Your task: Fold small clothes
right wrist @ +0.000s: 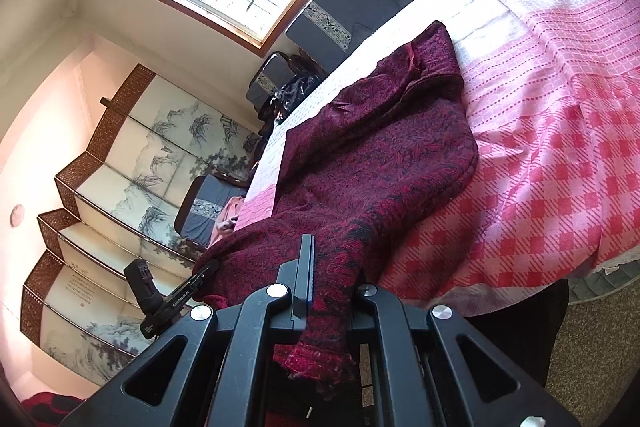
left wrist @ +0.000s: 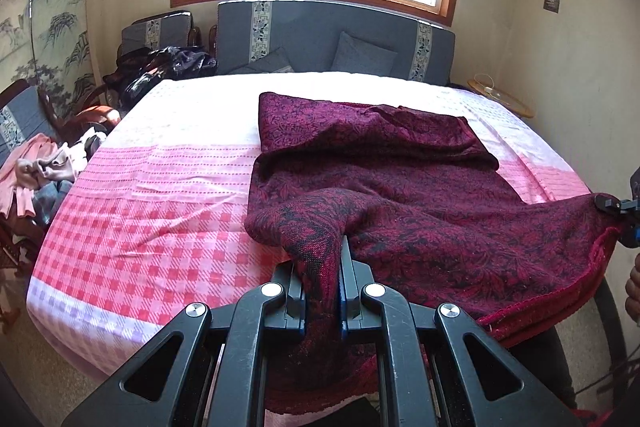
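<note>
Both grippers have their jaws clamped on the near hem of the maroon knit garment [left wrist: 392,187]: the left gripper [left wrist: 322,291] at one corner, the right gripper [right wrist: 320,291] at the other. The garment's long axis runs straight ahead of the jaws across the pink checked bedspread [left wrist: 160,227], thick, floral-patterned, limp

The dark red knitted garment [left wrist: 400,187] carries a black leaf-and-flower pattern and a brighter red hem. The bench's pink and white cloth [left wrist: 160,211] shows red checks near the front, dotted pink stripes further back, then plain white. Both black plastic tongs, left [left wrist: 322,291] and right [right wrist: 320,291], have blue pads. The grey sofa cushions [left wrist: 312,35] bear white bands with blue ornament.
</note>
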A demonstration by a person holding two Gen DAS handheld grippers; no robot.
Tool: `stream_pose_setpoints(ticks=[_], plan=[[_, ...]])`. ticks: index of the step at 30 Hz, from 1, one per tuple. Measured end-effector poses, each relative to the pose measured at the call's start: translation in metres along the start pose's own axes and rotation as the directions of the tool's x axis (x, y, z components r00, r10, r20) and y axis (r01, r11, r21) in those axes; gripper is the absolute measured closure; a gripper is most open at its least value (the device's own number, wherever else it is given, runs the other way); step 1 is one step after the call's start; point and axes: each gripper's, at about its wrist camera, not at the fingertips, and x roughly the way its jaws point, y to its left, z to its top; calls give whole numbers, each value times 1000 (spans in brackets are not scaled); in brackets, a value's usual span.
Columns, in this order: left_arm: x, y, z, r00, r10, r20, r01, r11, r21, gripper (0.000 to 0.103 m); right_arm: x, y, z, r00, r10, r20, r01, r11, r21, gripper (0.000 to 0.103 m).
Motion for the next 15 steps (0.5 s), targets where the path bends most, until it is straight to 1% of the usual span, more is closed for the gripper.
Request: stream_pose_setpoints(ticks=[7,11,15], plan=[[18,-4,33,1000,-4,28,4,1000,0,92,16,5,39,1000,-14,-7,14,1000,-22,96],[32,-2,50,999,-6,42,7,1000,-24,92,23,2,61,1000,-27,-14,27,999,-34,96],[51,3,65,999,-7,35,9,999,-49,92,30,0,81,999,-35,-13,35,998,-44,96]])
